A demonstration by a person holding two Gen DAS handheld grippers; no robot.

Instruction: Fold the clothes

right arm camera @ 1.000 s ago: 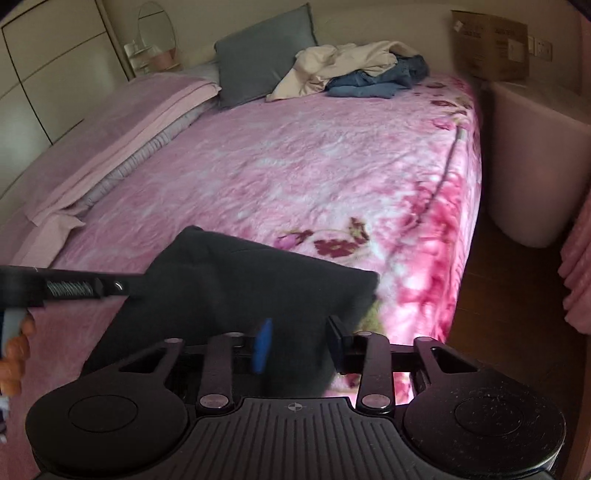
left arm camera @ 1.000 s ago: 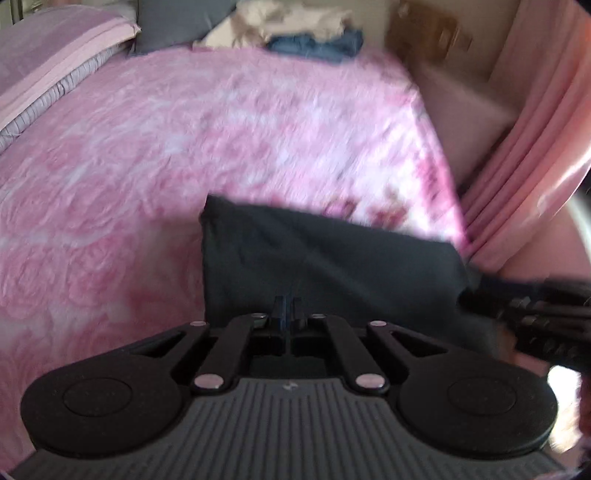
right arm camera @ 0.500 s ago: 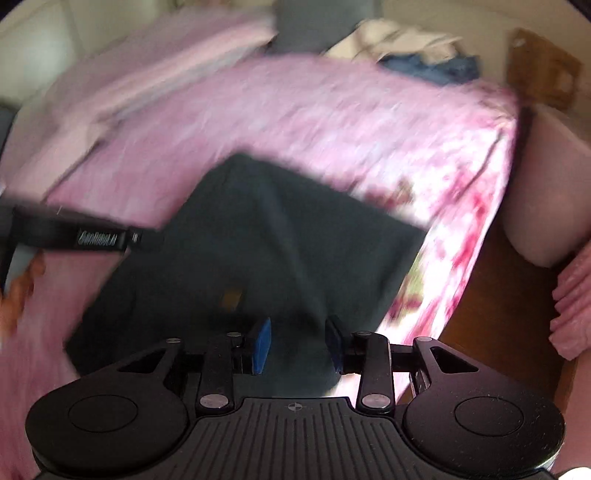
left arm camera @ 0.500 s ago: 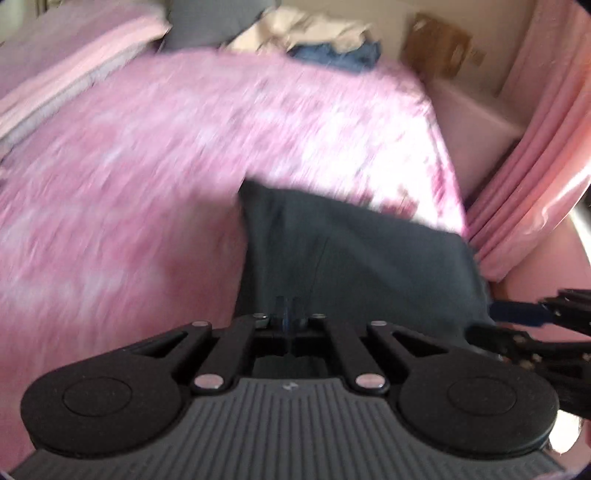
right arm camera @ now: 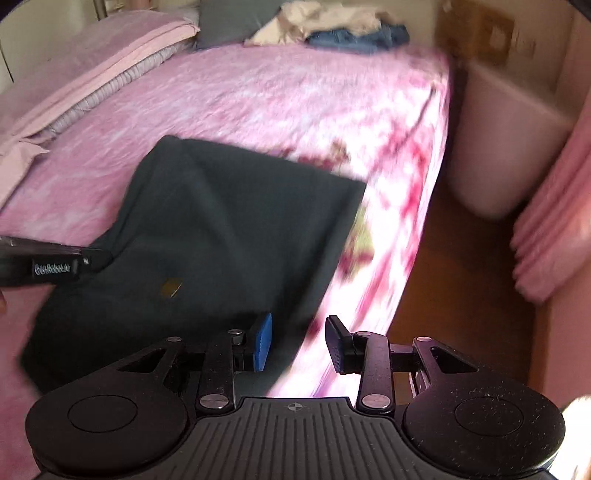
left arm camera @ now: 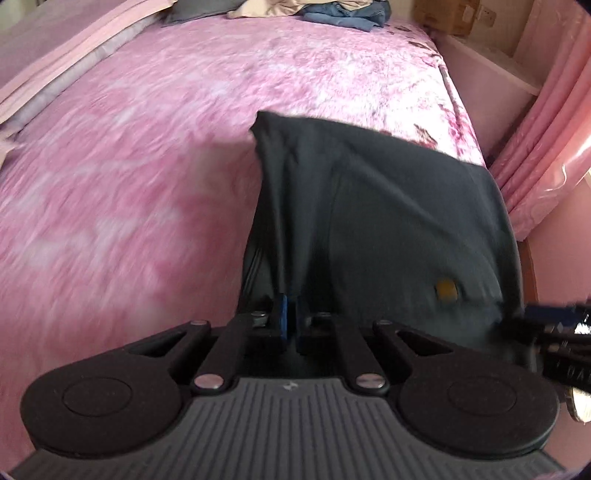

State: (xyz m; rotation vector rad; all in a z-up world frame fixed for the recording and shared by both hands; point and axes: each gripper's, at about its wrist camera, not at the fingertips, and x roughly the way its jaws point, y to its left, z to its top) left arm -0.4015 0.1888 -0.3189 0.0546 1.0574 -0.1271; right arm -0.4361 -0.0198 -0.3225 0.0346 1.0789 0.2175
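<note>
A dark grey garment point(left arm camera: 388, 221) with a small yellow tag point(left arm camera: 446, 287) lies folded on the pink bedspread point(left arm camera: 147, 147) near the bed's right edge. My left gripper point(left arm camera: 290, 325) is shut on the garment's near edge, which rises in a ridge to the jaws. In the right wrist view the garment point(right arm camera: 221, 229) lies ahead and to the left. My right gripper point(right arm camera: 299, 343) is open and empty above the garment's near right corner and the bed edge. The left gripper shows at the left of that view point(right arm camera: 51, 266).
A pile of cream and blue clothes point(right arm camera: 343, 29) and a grey pillow point(right arm camera: 232, 18) lie at the head of the bed. Folded pink bedding point(right arm camera: 92, 85) runs along the left. A pink nightstand point(right arm camera: 502, 147), a wooden floor strip point(right arm camera: 443, 277) and pink curtains point(left arm camera: 546, 129) are on the right.
My right gripper has opened wider and let the garment go. The left gripper stays shut on the cloth and has pulled it nearer. The garment now lies flatter, with its yellow tag showing.
</note>
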